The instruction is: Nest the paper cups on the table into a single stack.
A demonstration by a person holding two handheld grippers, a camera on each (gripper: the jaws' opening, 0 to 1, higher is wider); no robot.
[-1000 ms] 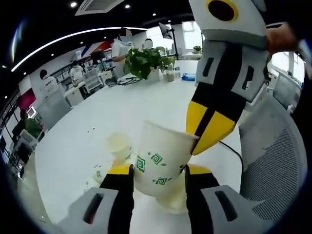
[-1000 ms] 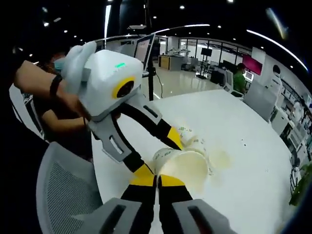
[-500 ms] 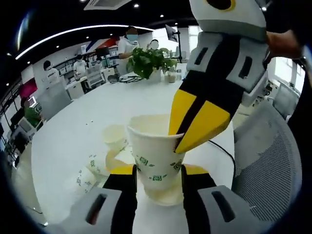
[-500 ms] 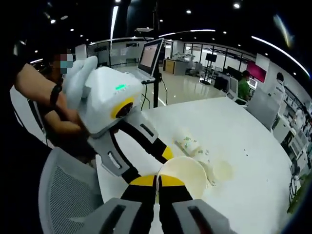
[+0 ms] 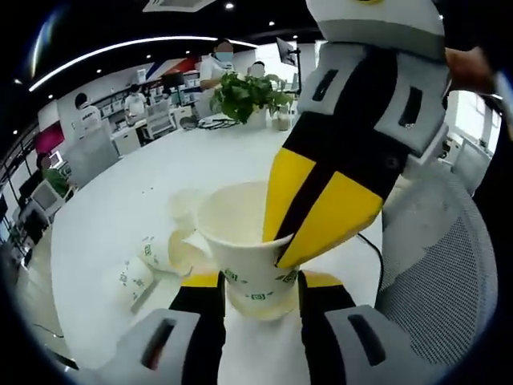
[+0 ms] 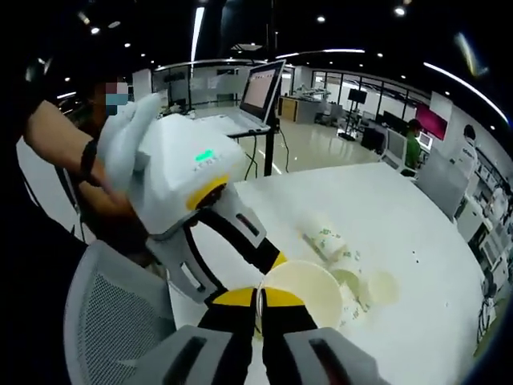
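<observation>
A white paper cup (image 5: pixel 240 233) with green marks stands upright between the yellow jaws of my left gripper (image 5: pixel 258 279), which is shut on its lower body. A second cup's base (image 5: pixel 258 307) shows under it. My right gripper (image 5: pixel 282 249) comes in from the upper right and pinches that cup's rim. In the right gripper view the right gripper (image 6: pixel 258 298) is shut on the rim of the cup (image 6: pixel 303 290), and the left gripper (image 6: pixel 248 279) grips it from the left. Loose cups (image 5: pixel 148 263) lie on the white table (image 5: pixel 112 200) beyond.
Other cups (image 6: pixel 337 249) lie tipped over past the held one. A grey mesh chair (image 5: pixel 445 257) stands close on the near side, also seen as the chair (image 6: pixel 104 321). A potted plant (image 5: pixel 244 95) sits at the table's far end. A laptop on a stand (image 6: pixel 260 84) is beside the table.
The held cup has swung upright, so its inside shows from above, and it sits lower between my left jaws. Both grippers have kept their hold.
</observation>
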